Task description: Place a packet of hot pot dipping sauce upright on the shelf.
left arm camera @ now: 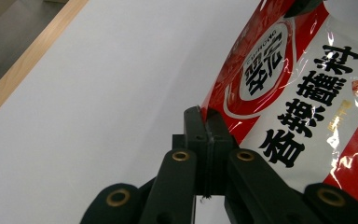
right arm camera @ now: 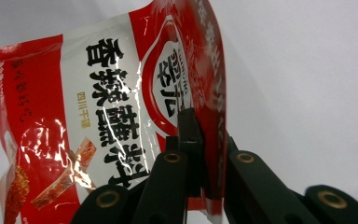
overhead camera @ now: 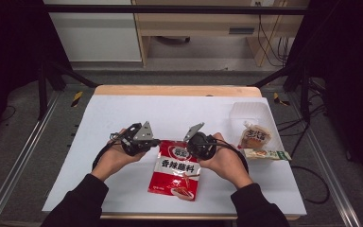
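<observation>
Red seasoning packet [overhead camera: 176,169] lies on our white bench [overhead camera: 123,118]. We see left claw [overhead camera: 157,141] and right claw [overhead camera: 189,142] each pinching a top corner.

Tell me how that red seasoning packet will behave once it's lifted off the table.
Likely floppy: the red packet already curls where the right gripper pinches its top edge. Probably light, being flat. Its glossy film looks slippery.

Red seasoning pouch [left arm camera: 303,93]: cut off by the top, right and bottom edges in the left gripper view; left and bottom edges crop it in the right gripper view.
Small sachets [overhead camera: 255,137] near the table's [overhead camera: 123,113] right edge: print too small to read.
Clear tray [overhead camera: 250,111]: outline faint, contents uncertain.
Forearms: cropped at bottom edge.
</observation>
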The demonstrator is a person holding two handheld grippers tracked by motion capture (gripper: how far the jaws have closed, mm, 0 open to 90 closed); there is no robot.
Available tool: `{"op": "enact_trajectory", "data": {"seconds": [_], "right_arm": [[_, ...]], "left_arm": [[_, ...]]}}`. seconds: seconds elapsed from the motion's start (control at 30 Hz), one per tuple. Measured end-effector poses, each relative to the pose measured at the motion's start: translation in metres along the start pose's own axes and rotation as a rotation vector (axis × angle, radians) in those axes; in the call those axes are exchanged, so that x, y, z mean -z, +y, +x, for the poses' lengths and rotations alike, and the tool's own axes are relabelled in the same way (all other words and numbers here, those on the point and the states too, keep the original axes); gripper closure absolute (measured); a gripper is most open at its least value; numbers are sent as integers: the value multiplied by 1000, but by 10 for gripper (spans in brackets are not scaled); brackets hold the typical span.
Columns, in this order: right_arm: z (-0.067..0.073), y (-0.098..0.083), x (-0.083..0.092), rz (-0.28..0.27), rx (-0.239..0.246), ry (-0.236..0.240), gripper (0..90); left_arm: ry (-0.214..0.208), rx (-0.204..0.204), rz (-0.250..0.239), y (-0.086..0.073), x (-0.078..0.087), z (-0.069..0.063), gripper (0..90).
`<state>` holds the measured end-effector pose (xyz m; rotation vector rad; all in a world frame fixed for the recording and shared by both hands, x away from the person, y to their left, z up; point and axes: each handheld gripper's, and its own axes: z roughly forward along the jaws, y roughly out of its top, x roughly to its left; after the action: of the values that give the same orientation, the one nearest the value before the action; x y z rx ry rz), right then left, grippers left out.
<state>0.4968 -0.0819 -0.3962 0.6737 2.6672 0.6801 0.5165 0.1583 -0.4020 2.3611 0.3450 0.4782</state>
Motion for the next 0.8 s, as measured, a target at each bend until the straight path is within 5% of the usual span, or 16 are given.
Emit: {"op": "enact_trajectory", "data": {"seconds": [0.17, 0.5, 0.8], "right_arm": [[2, 1, 0, 5, 6, 11, 895], [-1, 2, 10, -33, -13, 26, 897], [-1, 10, 25, -70, -8, 41, 897]], "left_arm": [[-19, 21, 2, -3, 0, 2, 900], [17, 130, -31, -23, 5, 8, 378], [59, 226, -46, -50, 18, 4, 155]]}}
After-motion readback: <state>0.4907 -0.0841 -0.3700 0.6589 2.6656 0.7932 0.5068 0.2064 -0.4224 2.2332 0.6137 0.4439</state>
